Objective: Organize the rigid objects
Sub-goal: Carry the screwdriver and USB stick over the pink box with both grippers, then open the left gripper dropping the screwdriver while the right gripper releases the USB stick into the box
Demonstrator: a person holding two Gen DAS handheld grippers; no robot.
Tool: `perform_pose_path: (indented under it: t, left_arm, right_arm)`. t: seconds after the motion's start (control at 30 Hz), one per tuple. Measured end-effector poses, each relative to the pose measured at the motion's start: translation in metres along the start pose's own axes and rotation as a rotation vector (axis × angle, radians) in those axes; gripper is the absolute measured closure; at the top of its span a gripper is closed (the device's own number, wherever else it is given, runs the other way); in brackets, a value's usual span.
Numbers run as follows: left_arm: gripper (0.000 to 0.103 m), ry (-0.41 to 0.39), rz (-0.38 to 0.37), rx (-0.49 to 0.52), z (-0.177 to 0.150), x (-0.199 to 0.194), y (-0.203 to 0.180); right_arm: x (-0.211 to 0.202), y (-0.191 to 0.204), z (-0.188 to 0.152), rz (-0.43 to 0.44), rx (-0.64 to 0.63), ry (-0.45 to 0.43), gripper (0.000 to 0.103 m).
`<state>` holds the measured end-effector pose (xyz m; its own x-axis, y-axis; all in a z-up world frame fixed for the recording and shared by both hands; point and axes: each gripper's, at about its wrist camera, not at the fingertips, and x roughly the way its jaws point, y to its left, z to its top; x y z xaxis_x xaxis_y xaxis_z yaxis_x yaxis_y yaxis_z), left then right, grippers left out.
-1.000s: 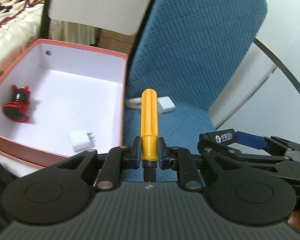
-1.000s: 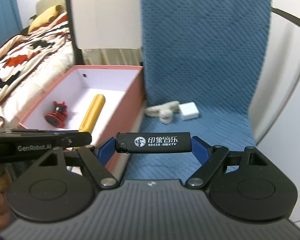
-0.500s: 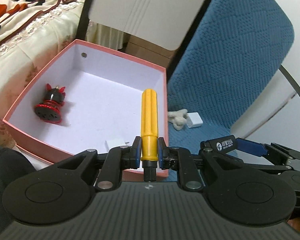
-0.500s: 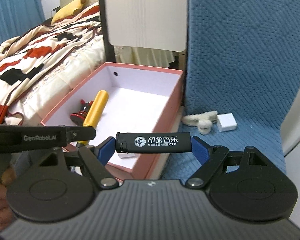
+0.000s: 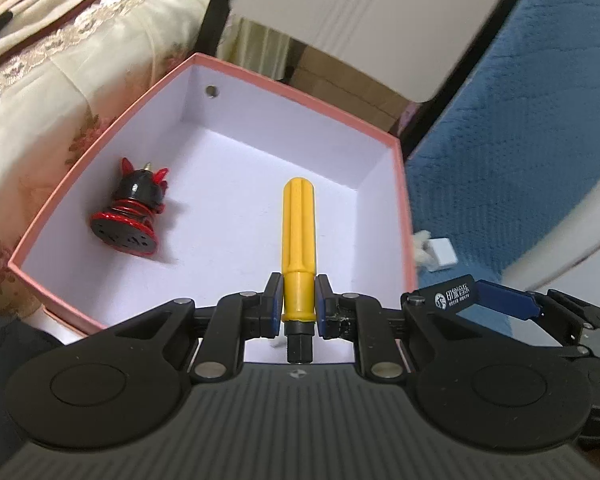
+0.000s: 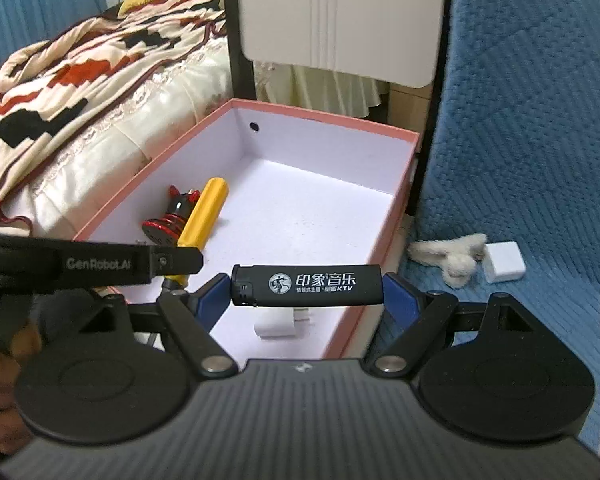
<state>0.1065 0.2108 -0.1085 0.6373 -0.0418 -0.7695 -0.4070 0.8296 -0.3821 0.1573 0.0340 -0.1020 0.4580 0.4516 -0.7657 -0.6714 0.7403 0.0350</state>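
Note:
My left gripper (image 5: 298, 306) is shut on a yellow screwdriver handle (image 5: 298, 236), held pointing forward over the open pink box (image 5: 396, 184); the handle also shows in the right wrist view (image 6: 202, 216). My right gripper (image 6: 306, 286) is shut on a black lighter (image 6: 308, 285), held crosswise above the box's near right corner (image 6: 380, 248). Inside the box lie a red and black toy (image 5: 134, 216) and a white charger (image 6: 278, 324), partly hidden behind the lighter.
The box stands beside a blue chair (image 6: 532, 128). On the seat lie a white plush piece (image 6: 452, 258) and a white cube adapter (image 6: 504, 262). A bed with a patterned blanket (image 6: 60, 80) is to the left. A white panel (image 6: 336, 16) stands behind the box.
Both grippers have moved left from over the chair seat to over the box, each keeping its object. The box now fills more of both views.

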Motion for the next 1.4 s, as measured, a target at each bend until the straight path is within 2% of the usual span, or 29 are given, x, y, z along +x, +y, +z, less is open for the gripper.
perform_pose_path:
  t: [0.43, 0.73, 0.83, 0.93, 1.0, 1.07, 1.4]
  left_arm:
    - [0.084, 0.073, 0.026, -0.044, 0.027, 0.052, 0.049]
    - [0.083, 0.099, 0.018, -0.063, 0.034, 0.066, 0.069]
    - [0.082, 0.099, 0.022, -0.056, 0.034, 0.065, 0.070]
    - [0.076, 0.093, 0.036, -0.042, 0.033, 0.061, 0.068]
    - [0.076, 0.086, 0.031, -0.040, 0.032, 0.056, 0.066]
    - [0.076, 0.074, 0.031, -0.037, 0.032, 0.050, 0.064]
    - [0.075, 0.001, 0.018, -0.021, 0.025, 0.008, 0.048]
  right_arm:
    - [0.072, 0.017, 0.022, 0.015, -0.059, 0.093, 0.018]
    - [0.101, 0.020, 0.027, 0.011, -0.071, 0.154, 0.018]
    - [0.103, 0.021, 0.027, 0.013, -0.066, 0.159, 0.018]
    - [0.100, 0.020, 0.027, 0.034, -0.047, 0.162, 0.019]
    - [0.098, 0.019, 0.028, 0.044, -0.031, 0.165, 0.018]
    - [0.092, 0.020, 0.027, 0.041, -0.020, 0.156, 0.013]
    - [0.049, 0.020, 0.021, 0.028, -0.026, 0.101, 0.013]
